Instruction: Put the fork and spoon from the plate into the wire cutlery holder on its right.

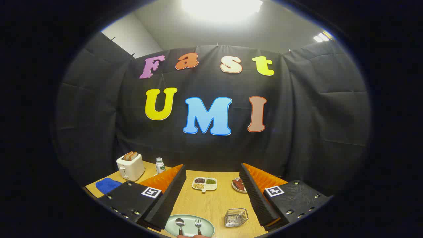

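Observation:
A pale green plate lies on the wooden table low between my fingers. On it rest a metal spoon to the left and a small fork to the right, side by side, heads pointing away from me. The wire cutlery holder stands on the table just right of the plate, close to my right finger. My gripper is open wide and held above the table, with nothing between its fingers.
Beyond the fingers a white divided dish holds several grains and beans. A small plate of reddish food sits behind the right finger. At the far left stand a white toaster with toast, a small bottle and a blue cloth.

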`<act>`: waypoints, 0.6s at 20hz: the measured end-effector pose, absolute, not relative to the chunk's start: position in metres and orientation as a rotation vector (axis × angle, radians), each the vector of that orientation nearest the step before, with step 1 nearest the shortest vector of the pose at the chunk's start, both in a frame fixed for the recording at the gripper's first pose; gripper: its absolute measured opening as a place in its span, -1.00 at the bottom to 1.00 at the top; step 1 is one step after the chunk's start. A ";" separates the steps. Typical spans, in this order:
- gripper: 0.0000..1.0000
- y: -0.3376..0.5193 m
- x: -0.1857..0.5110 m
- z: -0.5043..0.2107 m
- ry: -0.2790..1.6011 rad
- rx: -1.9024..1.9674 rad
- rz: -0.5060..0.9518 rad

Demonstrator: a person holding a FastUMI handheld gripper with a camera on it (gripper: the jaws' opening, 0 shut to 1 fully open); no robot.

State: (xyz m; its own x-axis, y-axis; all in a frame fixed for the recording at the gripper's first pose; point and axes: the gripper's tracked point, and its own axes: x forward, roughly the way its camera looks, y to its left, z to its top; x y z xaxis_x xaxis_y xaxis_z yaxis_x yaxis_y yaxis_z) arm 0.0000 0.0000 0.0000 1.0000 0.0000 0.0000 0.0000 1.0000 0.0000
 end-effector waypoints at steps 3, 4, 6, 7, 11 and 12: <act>0.97 0.003 0.003 0.001 -0.001 -0.017 -0.003; 0.97 0.006 0.002 0.001 0.003 -0.016 0.007; 0.97 0.008 0.002 0.002 0.006 -0.009 0.020; 0.97 0.009 0.001 0.002 0.009 -0.007 0.025; 0.97 0.009 -0.002 -0.007 0.032 -0.013 0.026; 0.97 0.011 -0.004 -0.011 0.050 -0.005 0.034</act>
